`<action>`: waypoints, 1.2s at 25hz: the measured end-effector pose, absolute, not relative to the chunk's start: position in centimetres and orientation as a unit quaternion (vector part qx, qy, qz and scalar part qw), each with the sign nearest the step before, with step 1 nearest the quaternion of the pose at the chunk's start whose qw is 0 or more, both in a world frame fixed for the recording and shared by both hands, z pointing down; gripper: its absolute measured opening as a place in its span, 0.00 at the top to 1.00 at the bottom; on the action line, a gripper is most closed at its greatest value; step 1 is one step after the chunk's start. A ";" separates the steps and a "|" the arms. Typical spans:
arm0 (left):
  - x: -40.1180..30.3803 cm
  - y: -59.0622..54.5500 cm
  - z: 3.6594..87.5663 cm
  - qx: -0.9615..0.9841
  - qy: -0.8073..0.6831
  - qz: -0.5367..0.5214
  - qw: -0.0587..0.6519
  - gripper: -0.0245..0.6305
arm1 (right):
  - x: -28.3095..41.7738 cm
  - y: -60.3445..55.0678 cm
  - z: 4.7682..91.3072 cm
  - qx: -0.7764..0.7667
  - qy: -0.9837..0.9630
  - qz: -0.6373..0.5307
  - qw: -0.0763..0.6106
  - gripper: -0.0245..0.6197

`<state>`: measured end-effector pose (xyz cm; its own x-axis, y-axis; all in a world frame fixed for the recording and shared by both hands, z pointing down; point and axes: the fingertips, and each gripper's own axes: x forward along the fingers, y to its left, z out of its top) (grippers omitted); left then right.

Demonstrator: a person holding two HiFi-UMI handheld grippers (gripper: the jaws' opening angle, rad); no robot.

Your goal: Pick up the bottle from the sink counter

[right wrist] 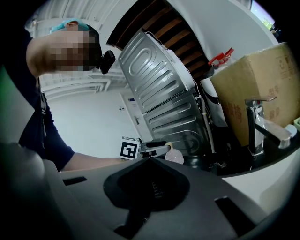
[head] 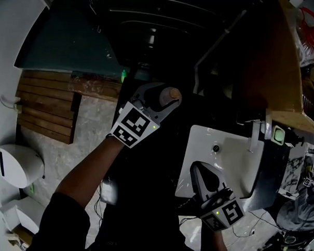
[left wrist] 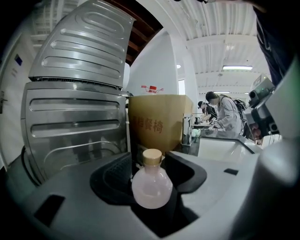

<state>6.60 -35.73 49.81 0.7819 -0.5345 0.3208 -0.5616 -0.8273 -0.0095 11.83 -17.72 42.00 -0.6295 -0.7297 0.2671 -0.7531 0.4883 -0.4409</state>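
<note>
The left gripper (head: 164, 98) is extended forward at the end of a nearly straight, bare forearm (head: 87, 171), pointing slightly below level, with its marker cube facing up. Its jaws stand spread wide. The bottle (left wrist: 151, 190), a small round-bodied flask of pale pink with a cork stopper, sits upright in the gap between them; the pads flank its body without a visible squeeze. The bottle is over the dark counter (head: 211, 78) to the left of the white sink (head: 234, 152), in front of a cardboard box (left wrist: 159, 119) and beside a ribbed metal panel (left wrist: 75, 93). Whether its base rests on the counter cannot be determined. The right gripper (head: 195, 168) is held low and close to the body above the sink's near edge, tilted slightly downward, jaws closed together with nothing in them. A chrome tap (right wrist: 260, 129) stands at the sink's far rim.
</note>
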 end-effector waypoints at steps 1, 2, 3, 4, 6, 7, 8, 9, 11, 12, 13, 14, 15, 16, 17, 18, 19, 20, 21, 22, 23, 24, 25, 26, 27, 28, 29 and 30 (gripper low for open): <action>6.7 -35.8 49.9 0.943 -0.289 0.157 0.043 0.63 | 11.8 -17.8 42.1 0.429 -0.862 0.267 0.022 0.92; 6.8 -35.8 50.0 0.943 -0.288 0.158 0.043 0.63 | 11.9 -17.8 42.2 0.429 -0.862 0.268 0.022 0.92; 6.8 -35.8 50.1 0.943 -0.288 0.159 0.043 0.63 | 11.9 -17.9 42.2 0.428 -0.862 0.269 0.023 0.92; 6.9 -35.8 50.3 0.943 -0.287 0.160 0.044 0.63 | 12.0 -17.9 42.3 0.428 -0.862 0.270 0.023 0.92; 7.1 -35.9 50.6 0.943 -0.286 0.163 0.045 0.63 | 12.1 -17.9 42.5 0.428 -0.861 0.272 0.023 0.92; 7.2 -35.9 50.7 0.943 -0.286 0.164 0.045 0.63 | 12.1 -17.9 42.6 0.429 -0.861 0.273 0.023 0.92; 7.3 -36.0 50.8 0.943 -0.285 0.165 0.045 0.63 | 12.2 -17.9 42.7 0.428 -0.861 0.274 0.023 0.92; 7.4 -36.0 51.0 0.943 -0.286 0.166 0.046 0.63 | 12.3 -17.9 42.8 0.428 -0.860 0.275 0.023 0.92; 7.6 -36.1 51.2 0.942 -0.287 0.167 0.048 0.63 | 12.4 -17.8 43.0 0.428 -0.860 0.277 0.023 0.92; 7.7 -36.2 51.3 0.942 -0.288 0.168 0.048 0.63 | 12.4 -17.9 43.1 0.427 -0.860 0.278 0.023 0.92; 7.8 -36.3 51.4 0.942 -0.288 0.168 0.049 0.63 | 12.5 -17.9 43.2 0.427 -0.860 0.279 0.022 0.92; 7.8 -36.3 51.5 0.942 -0.287 0.168 0.049 0.63 | 12.5 -17.9 43.3 0.427 -0.860 0.280 0.022 0.92; 7.9 -36.4 51.6 0.942 -0.286 0.168 0.049 0.63 | 12.4 -18.0 43.4 0.427 -0.859 0.281 0.022 0.92; 7.9 -36.4 51.6 0.942 -0.286 0.168 0.050 0.63 | 12.4 -18.0 43.4 0.427 -0.859 0.282 0.022 0.92; 7.9 -36.4 51.6 0.942 -0.285 0.168 0.050 0.63 | 12.3 -18.0 43.4 0.426 -0.859 0.282 0.022 0.92; 7.9 -36.5 51.6 0.942 -0.286 0.168 0.051 0.64 | 12.2 -18.0 43.5 0.426 -0.859 0.283 0.022 0.92; 7.9 -36.5 51.6 0.942 -0.286 0.168 0.051 0.64 | 12.2 -18.1 43.5 0.426 -0.859 0.283 0.022 0.92; 7.9 -36.5 51.6 0.942 -0.286 0.168 0.051 0.64 | 12.2 -18.1 43.5 0.426 -0.859 0.283 0.022 0.92; 7.9 -36.5 51.6 0.942 -0.286 0.167 0.050 0.64 | 12.2 -18.1 43.5 0.425 -0.859 0.283 0.022 0.92; 7.9 -36.5 51.5 0.942 -0.286 0.167 0.050 0.65 | 12.2 -18.1 43.5 0.425 -0.859 0.284 0.023 0.92; 7.9 -36.5 51.5 0.942 -0.285 0.167 0.050 0.66 | 12.2 -18.1 43.5 0.425 -0.859 0.284 0.023 0.92; 7.9 -36.5 51.5 0.943 -0.284 0.166 0.051 0.68 | 12.2 -18.1 43.5 0.424 -0.859 0.285 0.023 0.92; 7.9 -36.4 51.6 0.943 -0.282 0.166 0.052 0.69 | 12.2 -18.1 43.6 0.424 -0.859 0.285 0.023 0.92; 8.0 -36.4 51.6 0.944 -0.280 0.167 0.052 0.70 | 12.1 -18.2 43.6 0.423 -0.860 0.285 0.023 0.92; 8.0 -36.3 51.7 0.944 -0.279 0.167 0.052 0.71 | 12.1 -18.2 43.6 0.423 -0.860 0.285 0.024 0.92; 8.1 -36.3 51.7 0.944 -0.278 0.168 0.052 0.72 | 12.0 -18.3 43.6 0.423 -0.860 0.285 0.024 0.92; 8.1 -36.3 51.7 0.945 -0.277 0.167 0.052 0.73 | 12.0 -18.3 43.6 0.423 -0.860 0.285 0.024 0.92; 8.1 -36.2 51.7 0.945 -0.277 0.167 0.053 0.74 | 12.0 -18.3 43.5 0.423 -0.860 0.285 0.024 0.92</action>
